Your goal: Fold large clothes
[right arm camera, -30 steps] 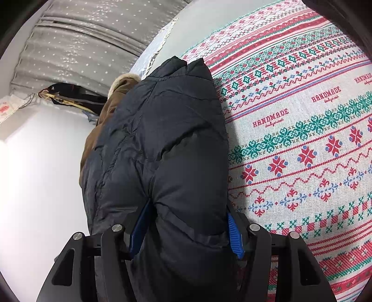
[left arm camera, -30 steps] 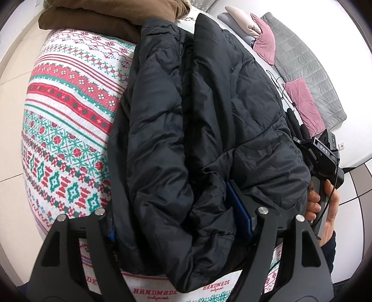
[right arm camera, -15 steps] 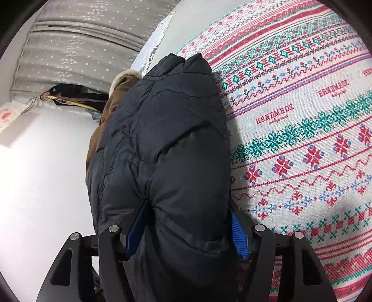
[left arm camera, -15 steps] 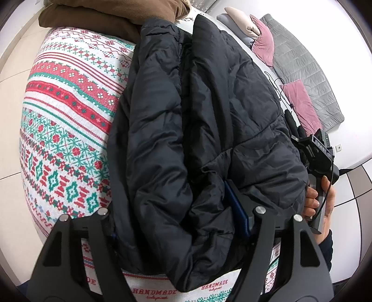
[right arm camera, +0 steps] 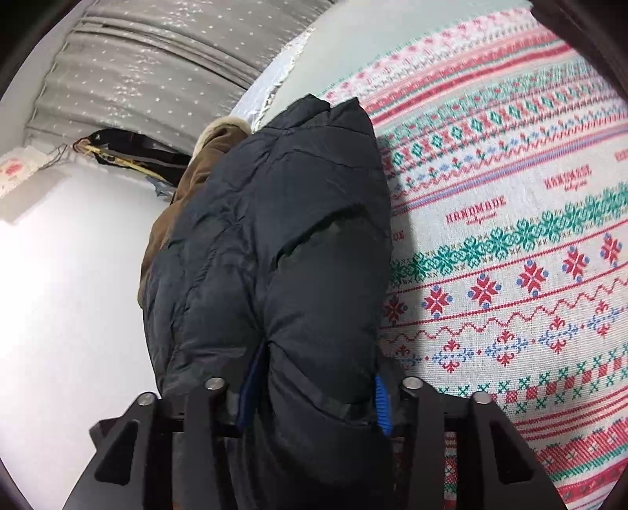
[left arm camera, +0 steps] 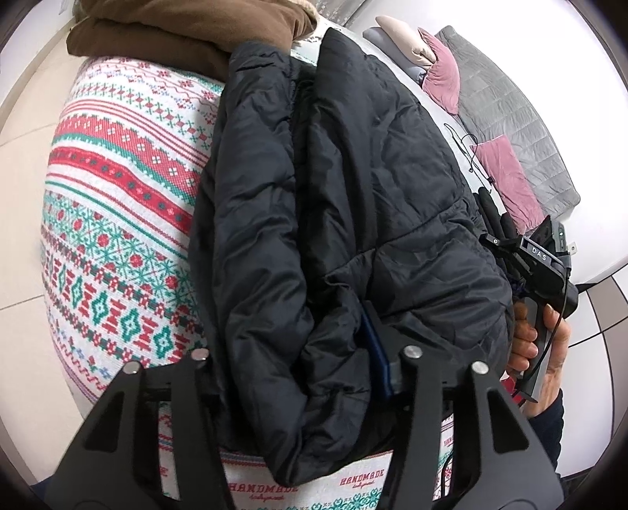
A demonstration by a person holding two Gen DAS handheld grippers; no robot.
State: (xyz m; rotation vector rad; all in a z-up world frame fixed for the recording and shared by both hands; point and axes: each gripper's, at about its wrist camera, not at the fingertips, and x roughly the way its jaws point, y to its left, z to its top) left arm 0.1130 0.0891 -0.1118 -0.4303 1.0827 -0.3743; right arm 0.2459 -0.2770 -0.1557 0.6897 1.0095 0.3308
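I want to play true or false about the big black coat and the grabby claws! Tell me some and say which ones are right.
1. The black puffy jacket lies on a cloth with red and green patterns. True.
2. The right gripper is squeezing a fold of the jacket between its blue pads. True.
3. The left gripper is empty and far from the jacket. False: jacket fabric fills the space between its fingers.
4. A brown garment lies at the jacket's far end. True.
5. The cloth has the word SUMMER printed on it. False: it says HANDMADE.
6. The pillows on the grey bed cover are yellow. False: the pillows are pink.
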